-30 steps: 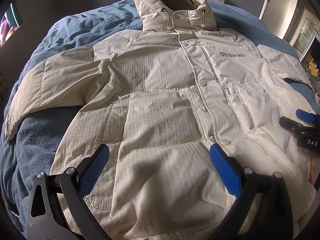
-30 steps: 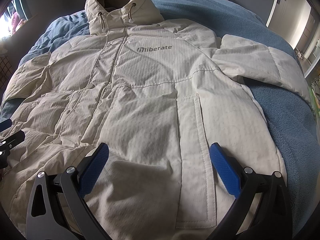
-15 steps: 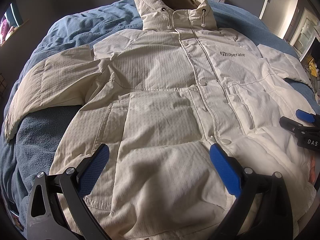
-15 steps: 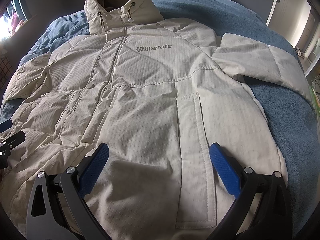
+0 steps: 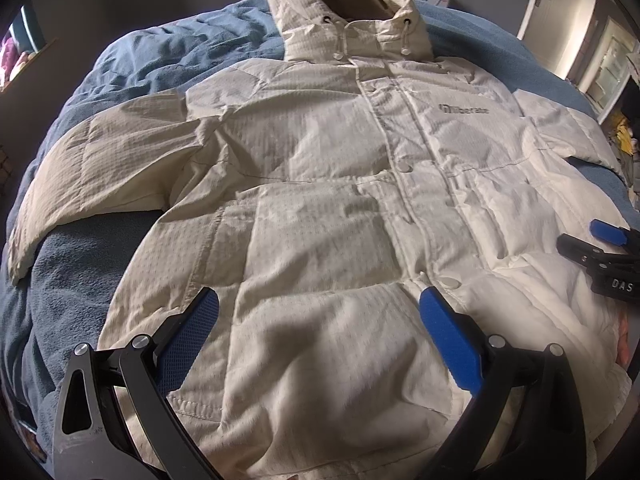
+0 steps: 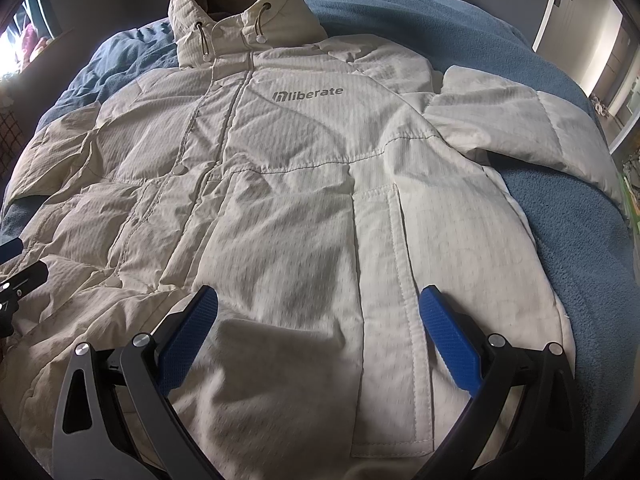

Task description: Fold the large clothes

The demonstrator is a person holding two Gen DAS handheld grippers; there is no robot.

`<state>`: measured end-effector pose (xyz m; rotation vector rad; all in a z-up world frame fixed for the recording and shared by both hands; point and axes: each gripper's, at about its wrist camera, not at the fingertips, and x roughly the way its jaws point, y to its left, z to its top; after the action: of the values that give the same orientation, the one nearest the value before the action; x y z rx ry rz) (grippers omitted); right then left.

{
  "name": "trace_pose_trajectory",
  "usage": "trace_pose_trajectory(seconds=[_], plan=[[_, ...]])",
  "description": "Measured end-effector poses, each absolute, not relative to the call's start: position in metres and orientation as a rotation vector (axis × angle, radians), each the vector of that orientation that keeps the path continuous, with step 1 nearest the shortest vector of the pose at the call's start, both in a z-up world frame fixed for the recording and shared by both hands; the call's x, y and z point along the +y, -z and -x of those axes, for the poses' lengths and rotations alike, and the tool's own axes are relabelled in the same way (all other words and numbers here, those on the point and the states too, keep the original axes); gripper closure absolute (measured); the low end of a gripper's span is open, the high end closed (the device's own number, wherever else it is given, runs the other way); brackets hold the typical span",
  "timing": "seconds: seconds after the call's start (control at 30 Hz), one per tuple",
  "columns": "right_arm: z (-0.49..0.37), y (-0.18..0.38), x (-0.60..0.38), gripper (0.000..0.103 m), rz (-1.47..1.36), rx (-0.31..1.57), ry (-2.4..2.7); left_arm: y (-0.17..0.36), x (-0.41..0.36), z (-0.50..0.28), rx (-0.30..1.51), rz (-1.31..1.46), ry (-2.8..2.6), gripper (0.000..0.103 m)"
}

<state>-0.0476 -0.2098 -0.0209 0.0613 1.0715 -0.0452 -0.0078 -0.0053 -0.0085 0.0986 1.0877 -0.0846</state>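
Nothing shifted | both tongs (image 5: 316,320) (image 6: 316,320) wide | quilted cream jacket (image 5: 320,208) flat

"liberate" on jacket (image 6: 280,208) chest; "DAS" on right tool (image 5: 600,252)

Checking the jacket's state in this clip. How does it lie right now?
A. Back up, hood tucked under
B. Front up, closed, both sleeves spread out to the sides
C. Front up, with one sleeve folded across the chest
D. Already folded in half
B: the jacket shows its chest logo and closed front placket, with one sleeve out on the blue blanket and the other sleeve out opposite.
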Motion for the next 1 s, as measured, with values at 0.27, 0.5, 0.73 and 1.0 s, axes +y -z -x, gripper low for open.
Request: trace_pose_trajectory(seconds=[0.27, 0.5, 0.73, 1.0], plan=[[0.055, -0.003, -0.223, 0.006, -0.064, 0.979, 0.098, -0.034, 0.012, 0.005, 1.025, -0.049, 0.050, 0.007], [0.061, -0.062, -0.298, 0.006, -0.150, 0.750, 0.329, -0.108, 0.037, -0.020, 0.830, -0.021, -0.103, 0.006], [0.050, -0.054, -0.381, 0.006, -0.367, 0.780, 0.320, -0.090, 0.028, -0.049, 0.790, -0.044, -0.022, 0.006], [0.021, -0.012, -0.411, 0.006, -0.509, 0.881, 0.288, -0.002, 0.022, -0.055, 0.969, -0.036, 0.082, 0.007]])
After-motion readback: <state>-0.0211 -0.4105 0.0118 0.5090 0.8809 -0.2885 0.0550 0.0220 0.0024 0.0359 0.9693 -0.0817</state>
